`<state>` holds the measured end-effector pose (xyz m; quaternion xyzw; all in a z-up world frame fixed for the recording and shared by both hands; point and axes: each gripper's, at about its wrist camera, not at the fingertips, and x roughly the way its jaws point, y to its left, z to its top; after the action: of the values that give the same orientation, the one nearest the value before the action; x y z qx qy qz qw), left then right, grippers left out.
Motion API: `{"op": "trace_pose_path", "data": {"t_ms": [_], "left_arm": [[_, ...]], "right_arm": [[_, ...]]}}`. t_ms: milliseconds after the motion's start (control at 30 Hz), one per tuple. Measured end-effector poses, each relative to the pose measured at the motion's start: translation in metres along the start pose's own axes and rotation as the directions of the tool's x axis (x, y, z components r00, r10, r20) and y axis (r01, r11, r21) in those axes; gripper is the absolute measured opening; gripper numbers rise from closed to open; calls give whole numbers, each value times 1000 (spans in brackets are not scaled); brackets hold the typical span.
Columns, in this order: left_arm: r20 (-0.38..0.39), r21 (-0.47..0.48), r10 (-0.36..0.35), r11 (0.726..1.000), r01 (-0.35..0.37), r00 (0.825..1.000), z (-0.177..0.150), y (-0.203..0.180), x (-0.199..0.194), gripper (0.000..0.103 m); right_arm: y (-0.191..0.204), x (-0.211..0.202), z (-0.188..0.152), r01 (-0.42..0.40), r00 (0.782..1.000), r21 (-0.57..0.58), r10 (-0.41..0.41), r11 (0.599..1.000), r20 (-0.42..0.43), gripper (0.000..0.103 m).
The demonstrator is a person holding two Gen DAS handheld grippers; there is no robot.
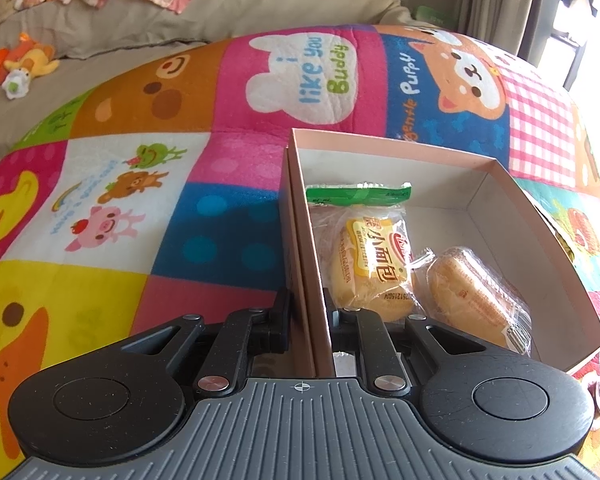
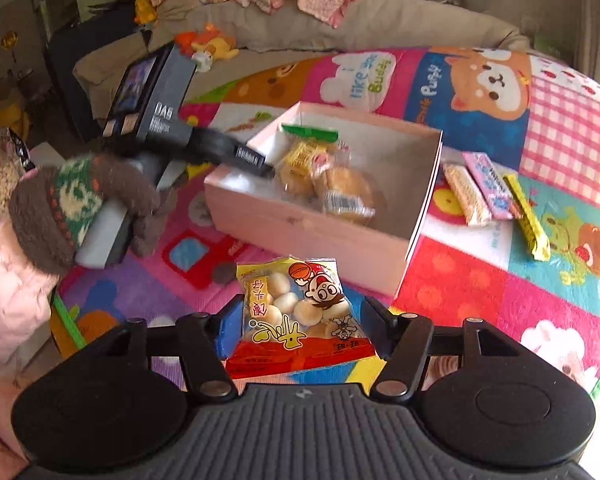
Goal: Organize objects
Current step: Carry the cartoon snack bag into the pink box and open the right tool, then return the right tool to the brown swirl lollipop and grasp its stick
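Note:
A pink cardboard box (image 1: 476,168) lies open on the colourful play mat; it also shows in the right wrist view (image 2: 300,228). Inside are two wrapped small breads, one with a yellow label (image 1: 370,264) and one beside it (image 1: 476,298). My left gripper (image 1: 306,312) is shut on the box's left wall (image 1: 300,240), one finger outside, one inside; it shows in the right wrist view (image 2: 256,164). My right gripper (image 2: 300,320) is shut on a snack bag of small round biscuits (image 2: 300,312), held in front of the box.
To the right of the box lie a beige wafer pack (image 2: 466,196), a pink packet (image 2: 490,188) and a yellow bar (image 2: 530,220). A beige sofa (image 2: 380,20) with clothes and plush toys (image 1: 20,60) stands behind the play mat (image 1: 140,200).

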<state>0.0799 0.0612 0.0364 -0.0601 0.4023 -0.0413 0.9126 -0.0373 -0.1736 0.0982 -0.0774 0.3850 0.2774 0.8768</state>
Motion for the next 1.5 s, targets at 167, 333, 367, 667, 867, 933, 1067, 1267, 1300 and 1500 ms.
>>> {"op": "trace_pose_path", "data": {"t_ms": [167,333,367,667,867,933,1067,1267,1300,1500], "left_arm": [[2,-2,-10,1000,10,1000,-1,2,-1,17],[0,3,-11,1000,11,1000,-1,2,-1,17],[0,3,-13,1000,13,1000,-2,2,-1,17],[13,-5,-14,1000,14,1000,-4,2,-1,18],[11,10,5,1000,-6,1000,-3,-1,-1,17],[6,15,12,1000,-12,1000,-3,-2,-1,16],[2,21,30,999,-30,1000,-2,-6,-1,16],[0,40,30,999,-30,1000,0,-13,3,16],[0,41,30,999,-30,1000,0,-13,3,16],[1,47,30,998,-30,1000,-1,-14,3,16]], "right_arm": [[-9,13,65,10,988,17,-13,1000,155,62],[-26,60,123,47,972,73,-62,996,229,79],[-34,72,130,56,973,107,-78,993,218,79],[-98,52,68,184,964,193,-215,964,156,84],[-164,25,-26,373,922,304,-388,877,-13,82],[-176,24,-52,404,913,314,-401,859,-75,66],[-173,14,-88,394,918,336,-383,856,-100,63],[-117,5,-96,288,958,267,-278,919,-78,69],[-107,5,-96,268,963,252,-256,930,-78,71],[-75,8,-90,146,989,230,-136,962,-57,75]]}}
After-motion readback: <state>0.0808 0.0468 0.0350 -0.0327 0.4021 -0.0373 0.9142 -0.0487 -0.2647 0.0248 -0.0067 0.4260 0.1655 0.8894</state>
